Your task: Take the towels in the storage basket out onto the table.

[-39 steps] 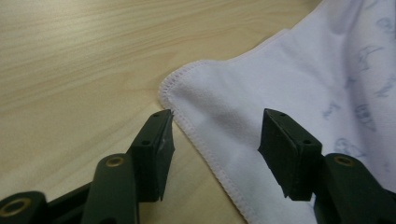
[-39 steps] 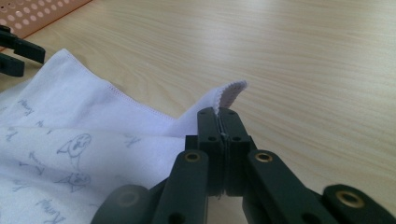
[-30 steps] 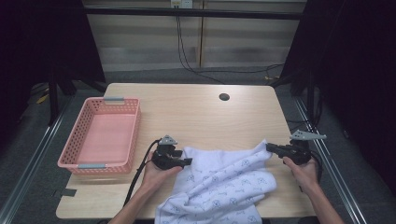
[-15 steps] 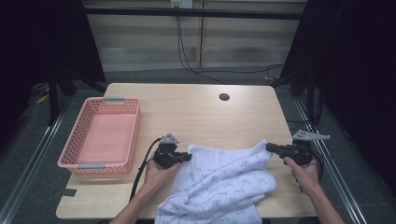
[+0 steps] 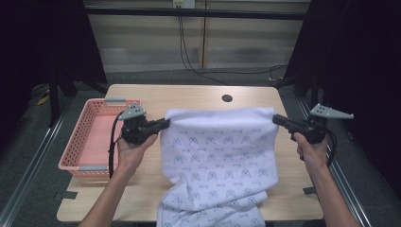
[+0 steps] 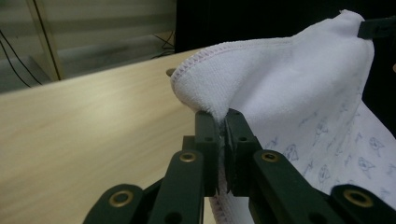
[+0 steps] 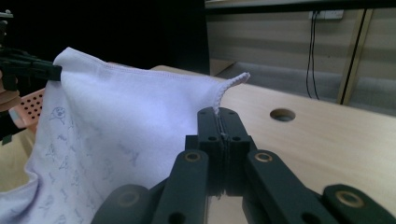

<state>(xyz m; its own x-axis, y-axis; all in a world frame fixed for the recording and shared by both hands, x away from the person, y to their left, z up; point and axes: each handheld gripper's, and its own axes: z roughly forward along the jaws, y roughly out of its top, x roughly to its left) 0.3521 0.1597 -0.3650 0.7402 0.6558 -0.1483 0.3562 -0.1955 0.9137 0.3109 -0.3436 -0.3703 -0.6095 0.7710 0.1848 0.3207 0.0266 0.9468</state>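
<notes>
White terry towel (image 5: 220, 156) held spread between two hand-held grippers above a pale wood-grain table (image 5: 189, 94). No brand, label or legible writing is visible; the cloth carries only a repeated small blue-grey printed motif, too fine to identify. Its pile is short and looped, its edge finished with a stitched hem.

Left gripper (image 5: 166, 124): black jaws closed on one upper corner of the towel. In the left gripper view (image 6: 223, 122) the cloth bulges out directly above the jaw tips and falls away to their right; the hem runs down between the two jaws.

Right gripper (image 5: 275, 119): black jaws pressed together on the opposite upper corner. In the right gripper view (image 7: 219, 122) a short curl of hem stands up just above the tips, and the cloth stretches away to their left.

Between the two pairs of jaws the top edge runs taut and nearly straight; below it the towel hangs, its lower part lying rumpled on the table's near edge. A pink perforated plastic basket (image 5: 78, 142), rectangular, stands on the table beside the left hand (image 5: 132, 150). A round hole (image 5: 227, 98) pierces the tabletop beyond the towel.
</notes>
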